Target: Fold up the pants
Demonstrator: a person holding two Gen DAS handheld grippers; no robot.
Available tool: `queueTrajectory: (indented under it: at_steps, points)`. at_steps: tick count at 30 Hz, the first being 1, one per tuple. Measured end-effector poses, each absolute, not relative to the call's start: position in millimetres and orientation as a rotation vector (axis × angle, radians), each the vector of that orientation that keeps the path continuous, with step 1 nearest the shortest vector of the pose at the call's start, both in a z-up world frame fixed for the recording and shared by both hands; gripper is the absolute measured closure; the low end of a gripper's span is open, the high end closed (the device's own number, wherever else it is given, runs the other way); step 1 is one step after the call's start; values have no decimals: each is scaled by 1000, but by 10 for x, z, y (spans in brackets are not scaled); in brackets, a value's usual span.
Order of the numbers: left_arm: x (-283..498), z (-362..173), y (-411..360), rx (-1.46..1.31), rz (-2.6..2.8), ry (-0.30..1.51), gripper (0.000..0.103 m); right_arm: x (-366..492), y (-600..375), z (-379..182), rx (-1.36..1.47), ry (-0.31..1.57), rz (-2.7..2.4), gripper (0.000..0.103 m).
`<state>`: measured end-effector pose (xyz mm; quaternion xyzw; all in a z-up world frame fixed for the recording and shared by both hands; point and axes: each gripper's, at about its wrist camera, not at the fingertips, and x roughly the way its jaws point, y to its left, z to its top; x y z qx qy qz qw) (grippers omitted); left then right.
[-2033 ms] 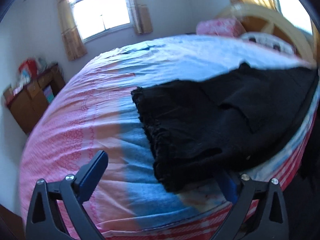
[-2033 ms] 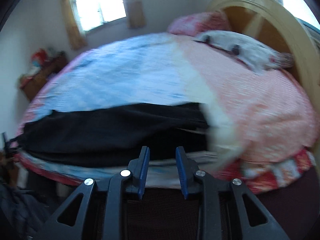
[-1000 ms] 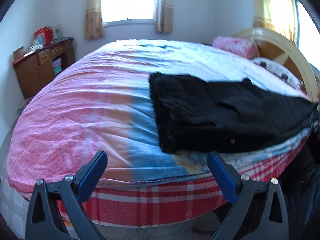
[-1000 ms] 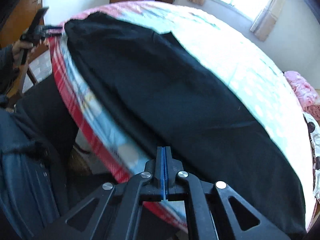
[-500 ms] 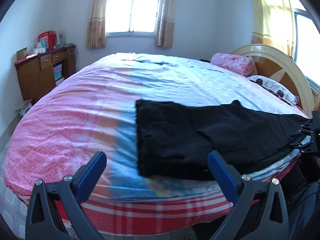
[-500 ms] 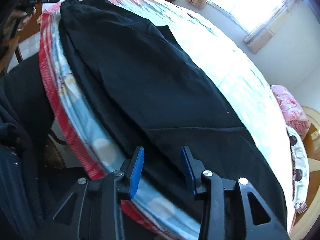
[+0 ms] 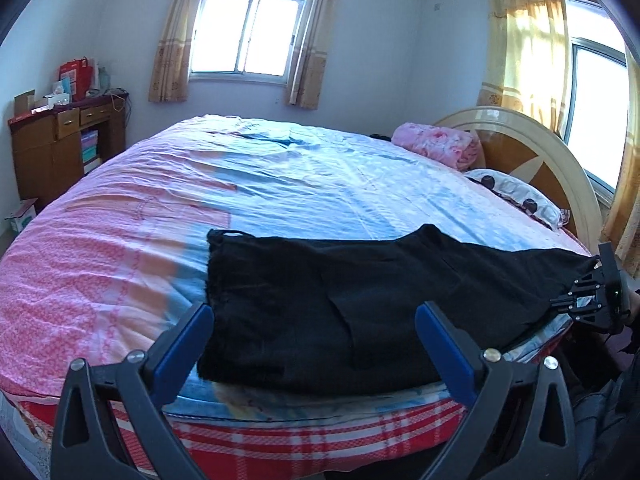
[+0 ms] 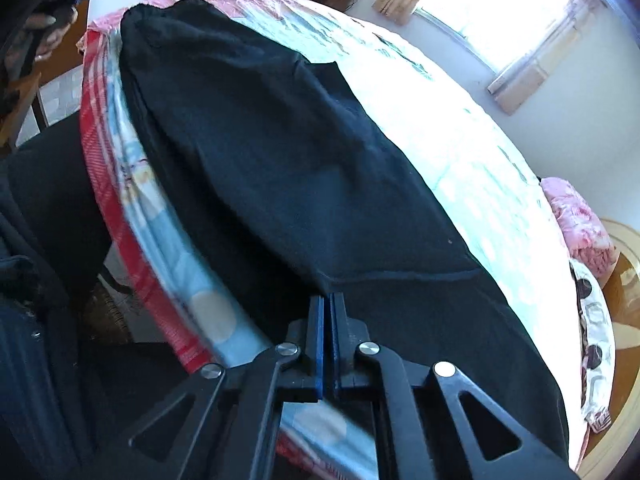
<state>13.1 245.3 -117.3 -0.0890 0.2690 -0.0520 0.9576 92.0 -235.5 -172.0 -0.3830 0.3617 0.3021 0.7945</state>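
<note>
Black pants (image 7: 360,300) lie flat along the near edge of the bed (image 7: 280,184), waistband to the left, legs running right. My left gripper (image 7: 312,340) is wide open and empty, its blue pads just in front of the waistband end. My right gripper (image 8: 327,308) is shut at the near edge of the pants (image 8: 288,168) close to the leg hems; whether cloth is pinched between the pads is not clear. It also shows in the left wrist view (image 7: 592,300) at the far right, at the leg ends.
The bed has a pink and blue sheet and a red plaid side (image 7: 320,440). Pillows (image 7: 436,144) and a wooden headboard (image 7: 532,148) are at the right. A wooden desk (image 7: 60,144) stands at the left wall.
My right gripper has gone from partly open to shut at the pants' near edge. My left gripper stayed open and came closer to the waistband end.
</note>
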Motion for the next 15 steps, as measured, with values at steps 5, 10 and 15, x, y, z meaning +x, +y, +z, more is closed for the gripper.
queueTrajectory:
  at_steps: [5,10,15]
  points:
    - [250,-1259,2394,-197,-130,569,0,929,-2343,-1940,-851,801,639,100]
    - [300,-1294,2318,-132,-123,578,0,1065,-2322,-1790,-774,863,669,93]
    - [482,-1340,2580,-43,-2,629,0,1143,-2216,-1350,-645,865,830,89]
